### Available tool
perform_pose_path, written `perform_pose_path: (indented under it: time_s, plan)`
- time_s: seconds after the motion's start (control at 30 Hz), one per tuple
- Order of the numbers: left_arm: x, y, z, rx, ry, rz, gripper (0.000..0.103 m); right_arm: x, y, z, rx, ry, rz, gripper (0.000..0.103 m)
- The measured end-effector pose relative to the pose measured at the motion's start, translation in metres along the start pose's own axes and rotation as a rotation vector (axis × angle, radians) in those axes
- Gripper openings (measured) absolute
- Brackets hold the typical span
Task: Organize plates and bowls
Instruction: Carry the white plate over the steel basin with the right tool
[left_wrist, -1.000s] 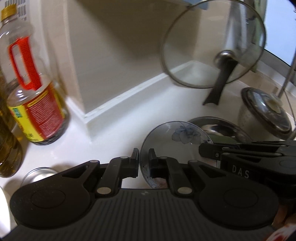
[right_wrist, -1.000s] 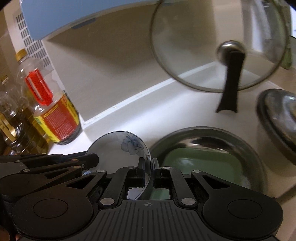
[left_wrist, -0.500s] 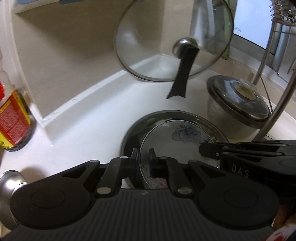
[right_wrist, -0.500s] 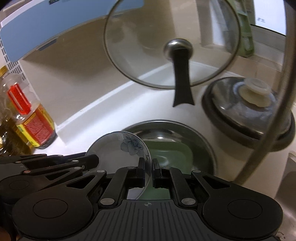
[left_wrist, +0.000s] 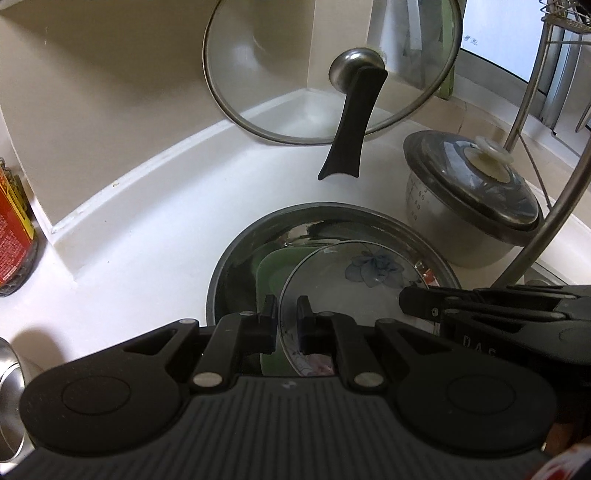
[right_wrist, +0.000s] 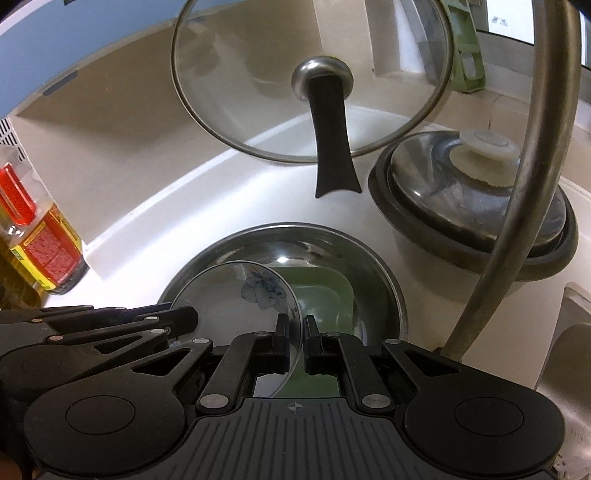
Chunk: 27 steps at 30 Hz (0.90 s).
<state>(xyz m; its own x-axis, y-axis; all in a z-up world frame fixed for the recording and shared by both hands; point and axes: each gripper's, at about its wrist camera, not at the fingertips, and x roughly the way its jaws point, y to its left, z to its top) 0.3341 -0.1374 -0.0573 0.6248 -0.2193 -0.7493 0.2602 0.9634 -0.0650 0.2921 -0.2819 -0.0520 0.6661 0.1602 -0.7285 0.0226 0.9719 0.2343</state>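
Note:
A white plate with a blue flower (left_wrist: 354, 288) (right_wrist: 236, 291) is held by both grippers. My left gripper (left_wrist: 286, 317) is shut on its left rim, my right gripper (right_wrist: 294, 334) is shut on its right rim. The plate hangs over a steel basin (left_wrist: 236, 258) (right_wrist: 376, 273) on the white counter. A green square dish (left_wrist: 273, 273) (right_wrist: 325, 291) lies inside the basin, partly hidden under the plate.
A glass lid with a black handle (left_wrist: 343, 92) (right_wrist: 325, 122) leans in the corner behind the basin. A lidded steel pot (left_wrist: 469, 199) (right_wrist: 476, 218) stands to the right, by a curved metal rack leg (right_wrist: 517, 177). Oil bottles (right_wrist: 40, 236) stand at the left.
Both grippers have carried the plate to the right, from beside the oil bottles to over the steel basin. The grips have not changed.

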Motion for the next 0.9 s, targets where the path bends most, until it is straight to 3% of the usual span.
perform_pose_path:
  time_s: [0.57,0.9]
  plan:
    - [0.026,-0.003,-0.001,0.008,0.048,-0.015,0.010,0.024,-0.009,-0.002,0.034,0.031,-0.044,0.007]
    - [0.036,-0.003,0.000,0.004,0.070,-0.020,0.011,0.032,-0.011,-0.005,0.031,-0.002,-0.057,0.007]
